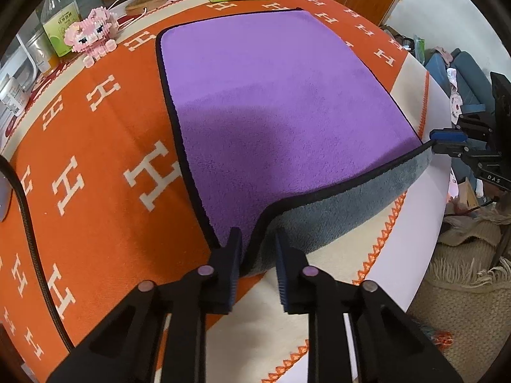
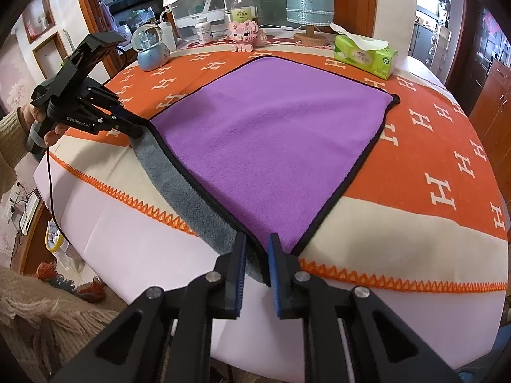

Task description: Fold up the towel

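A purple towel [image 2: 268, 146] with a grey underside and dark piping lies spread on a table covered by an orange-and-cream blanket [image 2: 447, 146] patterned with white H letters; its far half rests flat, its near edge is raised off the cloth so the grey face shows beneath. The left gripper [image 1: 257, 242] has the near left corner between its fingers, the jaws drawn in on the piped hem with a slight gap visible on either side; the right gripper [image 2: 257, 245] takes the near right corner in the same way, fingers closed about the hem where the two edges meet. The fabric looks plush, light and wholly limp; it sags in a shallow curve between the two holds, which suggests it will drape and trail rather than keep any shape; the pile appears grippy enough against the ribbed pads, and nothing about it seems fragile. The corners on the stitched border are the sensible places to hold, being the thickest and least stretchy parts; gripping mid-edge would likely let the ends flop. Carried toward the far edge, both corners would need to travel level, or the fold may skew. A tissue box [image 2: 365, 56], a lamp [image 2: 308, 3] and a pink brick-built pig [image 2: 246, 32] stand beyond the towel, well apart from it.
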Action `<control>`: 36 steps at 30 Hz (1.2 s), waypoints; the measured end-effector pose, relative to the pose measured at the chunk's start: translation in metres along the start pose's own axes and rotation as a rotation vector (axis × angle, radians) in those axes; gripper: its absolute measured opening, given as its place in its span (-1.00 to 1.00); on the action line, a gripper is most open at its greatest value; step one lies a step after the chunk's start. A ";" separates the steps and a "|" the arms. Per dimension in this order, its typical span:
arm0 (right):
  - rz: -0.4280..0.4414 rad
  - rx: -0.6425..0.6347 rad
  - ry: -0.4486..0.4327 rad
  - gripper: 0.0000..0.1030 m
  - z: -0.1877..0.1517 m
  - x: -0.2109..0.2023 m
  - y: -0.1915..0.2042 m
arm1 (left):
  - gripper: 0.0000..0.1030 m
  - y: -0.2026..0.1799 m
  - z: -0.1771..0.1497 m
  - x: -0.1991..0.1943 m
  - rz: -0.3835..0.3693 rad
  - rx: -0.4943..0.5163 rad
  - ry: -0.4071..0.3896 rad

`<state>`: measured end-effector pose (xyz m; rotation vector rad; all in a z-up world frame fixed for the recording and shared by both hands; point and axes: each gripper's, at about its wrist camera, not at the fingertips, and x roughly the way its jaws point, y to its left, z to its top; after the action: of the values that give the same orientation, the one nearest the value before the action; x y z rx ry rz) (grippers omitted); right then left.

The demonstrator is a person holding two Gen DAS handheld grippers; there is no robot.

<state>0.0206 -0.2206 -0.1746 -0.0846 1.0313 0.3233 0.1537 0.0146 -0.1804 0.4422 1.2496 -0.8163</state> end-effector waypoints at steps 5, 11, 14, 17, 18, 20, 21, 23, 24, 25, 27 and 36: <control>0.004 0.000 -0.001 -0.82 0.000 0.000 -0.001 | -0.79 -0.003 -0.003 -0.001 0.029 0.019 0.004; 0.006 -0.005 0.009 -0.85 0.000 0.002 -0.001 | -0.81 -0.008 -0.001 0.000 0.040 0.038 0.003; 0.016 -0.007 0.025 -0.84 0.000 0.003 -0.002 | -0.81 -0.008 0.000 0.001 0.042 0.036 0.005; 0.012 -0.009 0.038 -0.84 0.001 0.005 -0.003 | -0.81 -0.008 0.000 0.002 0.044 0.036 0.011; 0.013 -0.010 0.040 -0.84 0.001 0.005 -0.002 | -0.81 -0.008 0.000 0.003 0.044 0.036 0.012; 0.013 -0.015 0.045 -0.84 0.002 0.006 -0.002 | -0.81 -0.008 0.000 0.004 0.046 0.038 0.013; 0.010 -0.020 0.050 -0.84 0.002 0.006 -0.002 | -0.81 -0.009 0.001 0.005 0.046 0.037 0.013; 0.004 -0.023 0.060 -0.84 0.002 0.007 -0.003 | -0.81 -0.008 0.002 0.006 0.044 0.032 0.013; 0.002 -0.024 0.061 -0.84 0.002 0.007 -0.003 | -0.81 -0.007 0.002 0.005 0.044 0.030 0.012; 0.002 -0.024 0.062 -0.84 0.002 0.007 -0.004 | -0.81 -0.007 0.001 0.005 0.041 0.028 0.011; 0.005 -0.027 0.069 -0.84 0.001 0.009 -0.004 | -0.81 -0.006 0.000 0.005 0.042 0.027 0.011; 0.012 -0.066 0.052 -0.92 0.001 0.006 0.003 | -0.89 -0.008 0.001 -0.002 0.091 0.050 -0.022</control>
<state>0.0229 -0.2161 -0.1789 -0.1470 1.0729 0.3677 0.1480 0.0091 -0.1768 0.5249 1.1823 -0.7745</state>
